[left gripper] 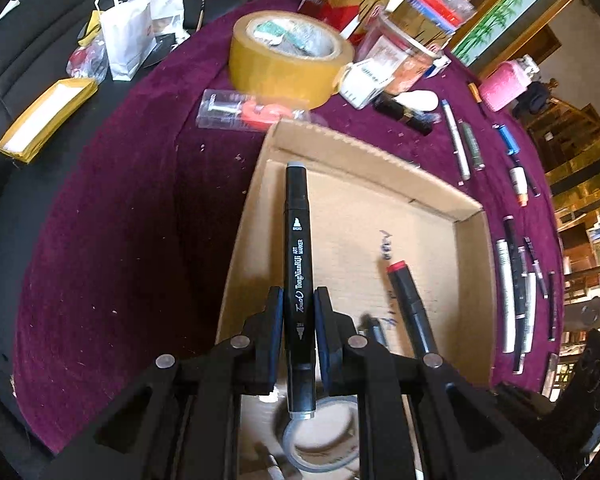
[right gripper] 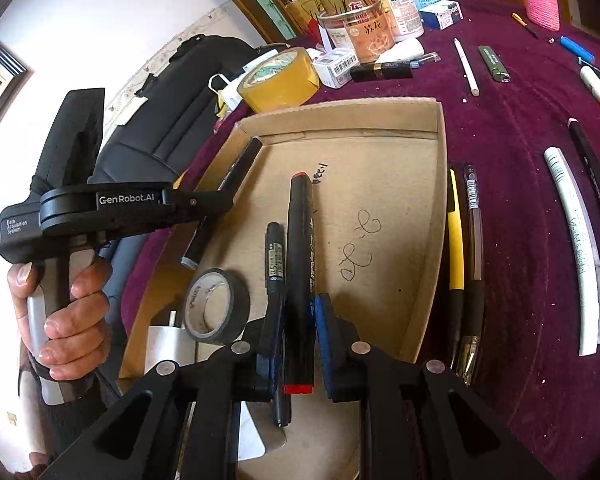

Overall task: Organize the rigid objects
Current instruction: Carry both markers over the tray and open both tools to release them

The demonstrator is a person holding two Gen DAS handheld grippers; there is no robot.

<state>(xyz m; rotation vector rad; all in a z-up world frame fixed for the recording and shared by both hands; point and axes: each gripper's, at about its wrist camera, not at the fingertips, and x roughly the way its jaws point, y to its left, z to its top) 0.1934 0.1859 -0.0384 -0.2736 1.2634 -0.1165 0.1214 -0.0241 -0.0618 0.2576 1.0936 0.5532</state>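
Note:
My left gripper (left gripper: 299,300) is shut on a black grey-capped art marker (left gripper: 297,240) and holds it over the left part of the shallow cardboard box (left gripper: 470,280). My right gripper (right gripper: 299,312) is shut on a black red-capped marker (right gripper: 299,264) over the same box (right gripper: 428,216). That marker also shows in the left wrist view (left gripper: 410,308). The left gripper and its marker (right gripper: 242,168) show at the box's left wall in the right wrist view. A thin black pen (right gripper: 275,264) and a black tape roll (right gripper: 216,306) lie in the box.
The box sits on a purple cloth (left gripper: 120,240). A yellow tape roll (left gripper: 288,58), jars and small boxes stand behind it. Several pens and markers lie on the cloth to the right (right gripper: 576,248), two against the box's right wall (right gripper: 466,248). A black sofa (left gripper: 16,80) is at left.

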